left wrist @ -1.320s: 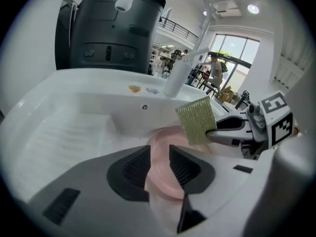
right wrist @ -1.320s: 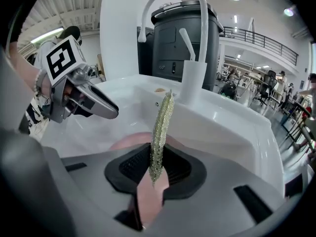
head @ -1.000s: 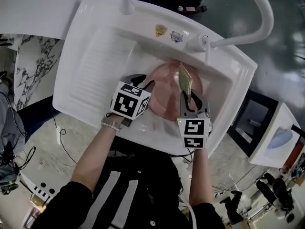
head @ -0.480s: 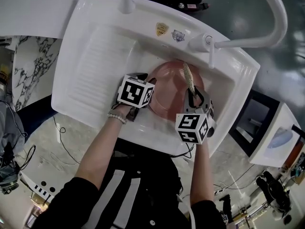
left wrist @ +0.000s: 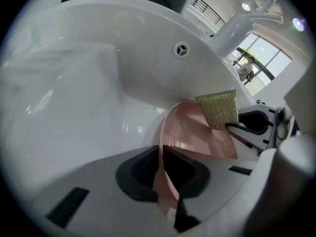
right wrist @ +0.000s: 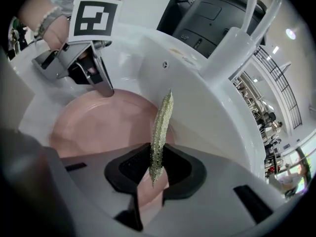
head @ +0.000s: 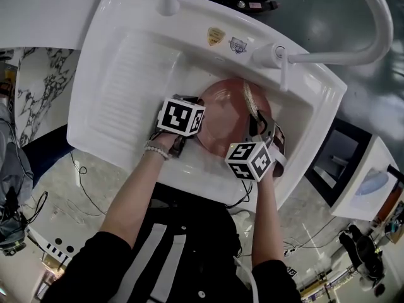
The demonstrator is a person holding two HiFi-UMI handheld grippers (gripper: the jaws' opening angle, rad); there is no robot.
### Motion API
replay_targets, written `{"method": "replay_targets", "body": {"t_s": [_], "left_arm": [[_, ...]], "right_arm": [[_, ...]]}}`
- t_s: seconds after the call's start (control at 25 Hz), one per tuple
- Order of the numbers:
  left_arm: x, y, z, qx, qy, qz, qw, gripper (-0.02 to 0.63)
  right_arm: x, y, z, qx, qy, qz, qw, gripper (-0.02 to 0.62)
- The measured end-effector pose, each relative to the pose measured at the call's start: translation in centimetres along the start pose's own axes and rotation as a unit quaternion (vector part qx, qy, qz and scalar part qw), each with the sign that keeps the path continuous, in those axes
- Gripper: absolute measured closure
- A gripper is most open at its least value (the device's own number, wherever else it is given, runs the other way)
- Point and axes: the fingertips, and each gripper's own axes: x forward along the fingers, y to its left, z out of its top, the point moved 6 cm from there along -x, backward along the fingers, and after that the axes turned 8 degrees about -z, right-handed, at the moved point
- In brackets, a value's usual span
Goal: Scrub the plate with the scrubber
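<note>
- The round pink plate point(head: 221, 115) sits in the white sink point(head: 126, 62), at the centre of the head view.
- The left gripper point(left wrist: 160, 158) reaches in from the lower left. Its fingers are closing on the plate's left rim, pads on either side of it.
- The right gripper point(right wrist: 157, 169), at the plate's lower right, has its fingers clamped on the thin gold mesh scrubber point(right wrist: 162, 125), which stands edge-up over the plate.
</note>
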Motion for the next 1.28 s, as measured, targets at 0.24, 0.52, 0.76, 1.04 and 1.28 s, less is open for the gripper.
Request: {"method": "replay_targets", "body": {"t_s": [0.24,0.52,0.76,1.04,1.28], "left_arm": [[-0.2,0.1,0.1,-0.008,-0.002,-0.019,0.9998,0.586],[-0.2,0.2,0.1,-0.015,-0.006,-0.028,0.9995,0.586],[-0.3,0.2,0.2,-0.015,-0.011,-0.031,0.9994,0.586],[-0.5,0.4,0.4,-0.028,-0.019,-0.030,0.9990,0.591],[-0.6,0.5,0.4,-0.029,-0.021,-0.031,0.9989,0.591]], "right_arm": [[1.0,1.2,1.1,-0.062,0.016,-0.008,0.998,0.514],[2.1,3.4,1.6,-0.116,0.013,0.025,0.993,0.514],[2.6,4.5,1.9,-0.173,-0.008,0.049,0.984,0.514],[2.4,6.1,2.0,-0.278,-0.042,0.079,0.956,0.514],[1.6,6.9,2.4,-0.348,-0.077,0.094,0.930,0.512]]}}
